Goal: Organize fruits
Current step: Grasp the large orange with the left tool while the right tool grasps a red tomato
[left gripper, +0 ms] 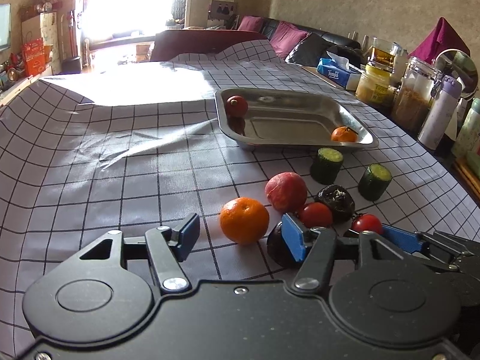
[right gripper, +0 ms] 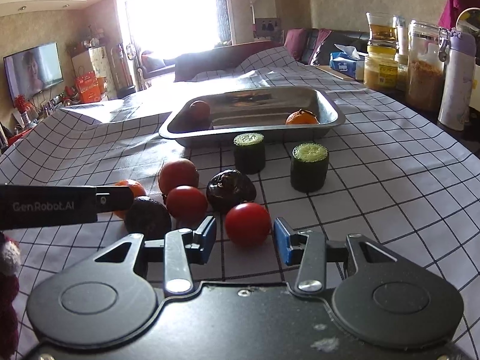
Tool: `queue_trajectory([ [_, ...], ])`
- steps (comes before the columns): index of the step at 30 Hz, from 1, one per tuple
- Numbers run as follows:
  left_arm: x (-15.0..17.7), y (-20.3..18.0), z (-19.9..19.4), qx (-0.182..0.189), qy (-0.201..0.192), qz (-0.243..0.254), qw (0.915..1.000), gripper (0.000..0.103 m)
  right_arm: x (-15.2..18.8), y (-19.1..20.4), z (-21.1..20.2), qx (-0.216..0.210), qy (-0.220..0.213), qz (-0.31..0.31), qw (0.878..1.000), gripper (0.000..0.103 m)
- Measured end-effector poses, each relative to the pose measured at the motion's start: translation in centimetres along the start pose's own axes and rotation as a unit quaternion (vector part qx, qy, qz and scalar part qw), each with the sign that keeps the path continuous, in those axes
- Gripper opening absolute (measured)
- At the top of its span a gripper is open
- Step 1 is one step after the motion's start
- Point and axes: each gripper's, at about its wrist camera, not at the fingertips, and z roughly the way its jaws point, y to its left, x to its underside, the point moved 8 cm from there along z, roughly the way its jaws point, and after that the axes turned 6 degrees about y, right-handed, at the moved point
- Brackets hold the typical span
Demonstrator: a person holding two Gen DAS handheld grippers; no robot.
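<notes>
Your right tongs point(right gripper: 244, 237) stood spread around the round red tomato point(right gripper: 247, 223), pads clear of it. Your left tongs point(left gripper: 240, 235) gaped wide behind the orange mandarin point(left gripper: 244, 223). Beyond lay the shiny steel tray point(right gripper: 330, 120).

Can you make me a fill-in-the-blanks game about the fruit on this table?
1. The metal tray holds ____ pieces of fruit.
2. The two green cucumber chunks stand on the checked cloth, in front of the ____.
3. A red tomato sits between the blue pads of the right ____, which is not squeezing it.
4. In front of the left tool lies a round fruit coloured ____.

Missing words: two; tray; tool; orange
</notes>
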Motion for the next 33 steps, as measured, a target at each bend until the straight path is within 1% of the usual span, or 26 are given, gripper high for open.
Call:
queue_trajectory([
  [6,0.0,-0.2,0.1,-0.016,-0.009,0.006,0.9998,0.071,0.1,-0.2,0.4,-0.015,0.009,0.011,1.000,0.045],
  [9,-0.2,0.3,0.1,-0.018,-0.011,-0.011,0.9997,0.071,0.1,-0.5,0.5,-0.018,0.012,0.019,1.000,0.042],
  [11,-0.5,1.1,-0.2,-0.030,-0.025,-0.031,0.9988,0.070,0.1,-0.6,0.5,-0.019,0.011,0.022,1.000,0.035],
  [13,-0.7,1.7,-0.3,-0.033,-0.031,-0.045,0.9980,0.070,0.1,-0.6,0.5,-0.022,0.011,0.024,0.999,0.035],
  [14,-0.6,1.8,-0.1,-0.034,-0.026,-0.045,0.9981,0.070,0.1,-0.6,0.5,-0.022,0.011,0.025,0.999,0.035],
  [16,-0.4,1.8,0.5,-0.041,-0.010,-0.038,0.9984,0.072,0.1,-0.7,0.5,-0.023,0.011,0.026,0.999,0.035],
  [19,-0.3,1.5,0.4,-0.028,-0.006,-0.029,0.9992,0.070,0.2,-0.6,0.5,-0.023,0.011,0.026,0.999,0.035],
  [22,-0.1,1.2,0.2,-0.034,-0.007,-0.013,0.9993,0.069,0.2,-0.7,0.5,-0.025,0.011,0.028,0.999,0.035],
  [24,0.0,0.9,0.4,-0.022,0.002,-0.004,0.9997,0.067,0.2,-0.7,0.5,-0.027,0.011,0.029,0.999,0.035],
  [25,0.1,0.7,0.4,-0.018,0.003,-0.003,0.9998,0.067,0.2,-0.7,0.6,-0.027,0.012,0.030,0.999,0.036],
  [29,0.2,0.2,0.1,-0.027,-0.004,0.015,0.9995,0.067,0.3,-0.6,0.6,-0.026,0.011,0.028,0.999,0.037],
  [33,0.1,0.3,0.2,-0.024,-0.003,0.011,0.9996,0.067,0.3,-0.6,0.6,-0.027,0.011,0.027,0.999,0.038],
])
